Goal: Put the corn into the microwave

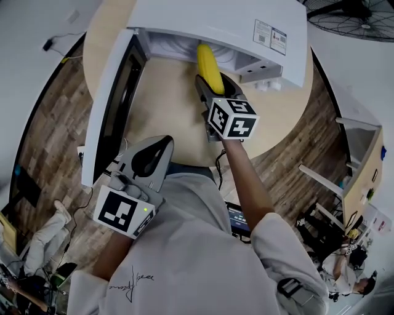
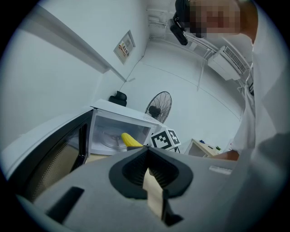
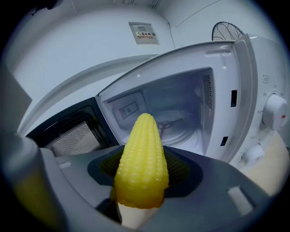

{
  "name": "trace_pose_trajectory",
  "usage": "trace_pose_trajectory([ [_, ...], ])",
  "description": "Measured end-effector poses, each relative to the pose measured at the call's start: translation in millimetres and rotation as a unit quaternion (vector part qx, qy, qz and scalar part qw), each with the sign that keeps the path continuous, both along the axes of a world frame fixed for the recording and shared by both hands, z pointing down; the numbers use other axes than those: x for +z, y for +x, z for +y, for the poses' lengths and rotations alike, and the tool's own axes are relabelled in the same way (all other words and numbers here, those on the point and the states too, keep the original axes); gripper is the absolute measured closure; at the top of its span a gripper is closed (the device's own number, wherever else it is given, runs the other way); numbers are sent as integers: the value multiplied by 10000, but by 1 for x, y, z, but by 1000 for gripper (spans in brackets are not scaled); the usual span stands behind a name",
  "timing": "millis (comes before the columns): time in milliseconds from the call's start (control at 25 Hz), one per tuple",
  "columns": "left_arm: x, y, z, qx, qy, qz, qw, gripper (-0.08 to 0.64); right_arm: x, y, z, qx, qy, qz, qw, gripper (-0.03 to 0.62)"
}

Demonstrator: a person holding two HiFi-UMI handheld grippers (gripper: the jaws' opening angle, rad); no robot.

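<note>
The microwave's door (image 1: 108, 104) stands swung wide open on the left, its dark window facing in over the round wooden table (image 1: 166, 117). Its free end reaches out past the table's near edge. Just beside that end, the left gripper (image 1: 161, 147) hangs close to the person's chest, off the near edge. Its fingers are pressed together at the tips with nothing between them, and they point toward the open oven.

The white microwave (image 1: 215, 24) sits on the far side of the table. Its cavity is open, with the glass turntable (image 3: 174, 129) lying bare inside.

At the mouth of that cavity is the corn (image 1: 208, 64), a yellow cob pointing tip-first into the opening. It is carried in the air and not set down on anything. The right gripper (image 1: 215, 85) has hold of it by the thick end, fingers spread wide around the cob and clamped on either side.

Beyond the table's far right edge stands a floor fan (image 1: 348, 15).
</note>
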State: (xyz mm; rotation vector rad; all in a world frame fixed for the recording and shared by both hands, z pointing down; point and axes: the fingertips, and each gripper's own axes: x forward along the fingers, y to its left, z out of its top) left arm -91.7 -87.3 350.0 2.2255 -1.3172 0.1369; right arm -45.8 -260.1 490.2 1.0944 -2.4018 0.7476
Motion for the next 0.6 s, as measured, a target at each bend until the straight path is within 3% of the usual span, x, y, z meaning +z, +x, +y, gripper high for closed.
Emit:
trace_pose_trajectory([
  [600, 7, -7, -5, -221, -147, -39, 9996, 572, 23, -14, -51, -106, 169, 447, 9988, 331],
])
